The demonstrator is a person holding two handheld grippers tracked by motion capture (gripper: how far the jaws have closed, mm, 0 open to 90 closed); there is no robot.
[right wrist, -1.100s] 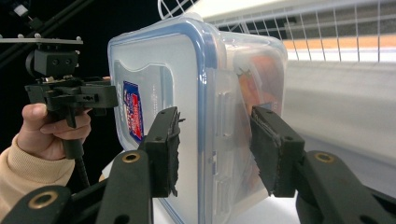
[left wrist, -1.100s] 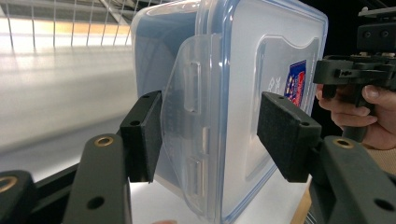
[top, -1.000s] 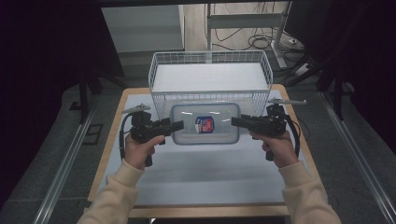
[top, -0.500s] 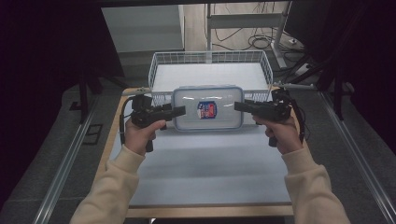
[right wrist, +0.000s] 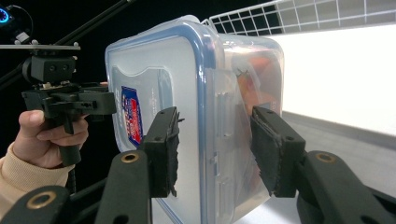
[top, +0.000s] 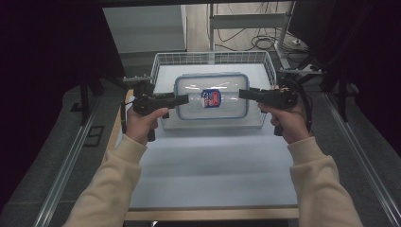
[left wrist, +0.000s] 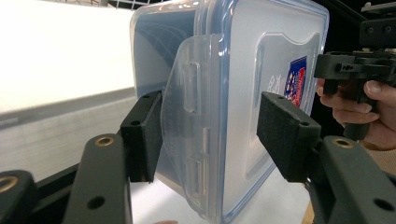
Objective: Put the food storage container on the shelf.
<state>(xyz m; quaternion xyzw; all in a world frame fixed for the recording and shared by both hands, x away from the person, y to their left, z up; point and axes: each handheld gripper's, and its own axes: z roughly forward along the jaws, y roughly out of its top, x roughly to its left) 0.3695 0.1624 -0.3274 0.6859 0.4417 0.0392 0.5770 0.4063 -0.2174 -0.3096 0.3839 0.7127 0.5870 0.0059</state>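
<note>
A clear plastic container (top: 211,97) with a blue-rimmed lid and a red-and-blue label hangs in the air over the wire basket (top: 213,57), held level between both grippers. My left gripper (top: 182,100) is shut on its left end, my right gripper (top: 243,93) on its right end. In the left gripper view the pads (left wrist: 142,135) clamp the container (left wrist: 243,70) across its end clip, lid on one side, base on the other. In the right gripper view the gripper (right wrist: 218,151) squeezes the container (right wrist: 159,70) the same way. Something orange (right wrist: 254,79) shows through its wall.
The white wire basket stands at the far end of the pale table (top: 213,161), its rim (right wrist: 299,14) just behind the container. Metal rails (top: 61,175) run along both sides of the table. Cables lie on the floor beyond.
Both grippers have risen and moved away from the person with the container between them. It has gone from in front of the basket's near wall to above the basket.
</note>
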